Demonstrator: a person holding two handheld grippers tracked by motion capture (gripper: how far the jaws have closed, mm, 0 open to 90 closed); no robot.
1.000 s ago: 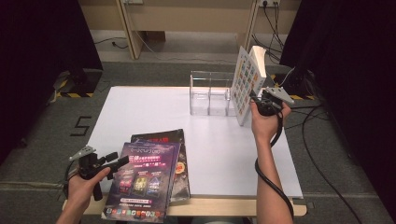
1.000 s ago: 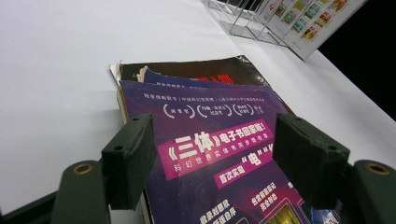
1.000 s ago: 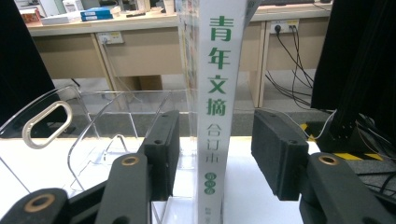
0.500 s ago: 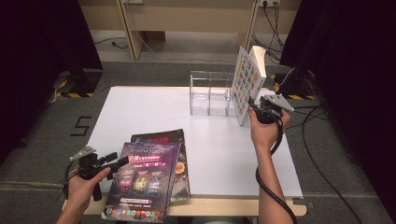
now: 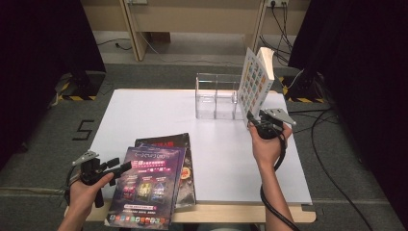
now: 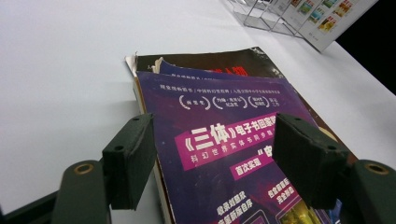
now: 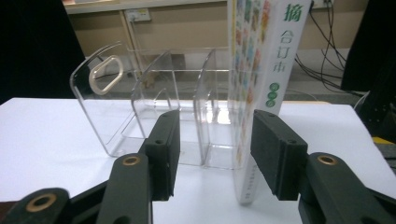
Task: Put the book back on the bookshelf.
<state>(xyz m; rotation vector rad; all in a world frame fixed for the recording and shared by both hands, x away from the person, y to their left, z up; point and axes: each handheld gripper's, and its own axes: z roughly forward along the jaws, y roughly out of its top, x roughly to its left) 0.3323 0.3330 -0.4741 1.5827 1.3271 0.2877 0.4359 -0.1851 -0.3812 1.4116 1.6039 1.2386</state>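
Right gripper view is showing the right tool [image 7: 212, 154] spread, jaws clear of the book [image 7: 261, 93] standing at the table's far right edge; steadying it upright matters.

The clear divided rack [image 5: 216, 98] stands toward the far edge of the table [image 5: 144, 115], and everything else is placed from it. A thick book [image 5: 254, 82] stands upright at the rack's right end, touching it and leaning slightly. The right gripper [image 5: 255, 122] sits just in front of that book, on the near side of the rack's right end. A stack of magazines [image 5: 154, 180] lies flat well in front of the rack and to its left, at the table's near edge, the top one overhanging that edge. The left gripper [image 5: 122, 166] rests at the stack's left side, farthest from the rack.
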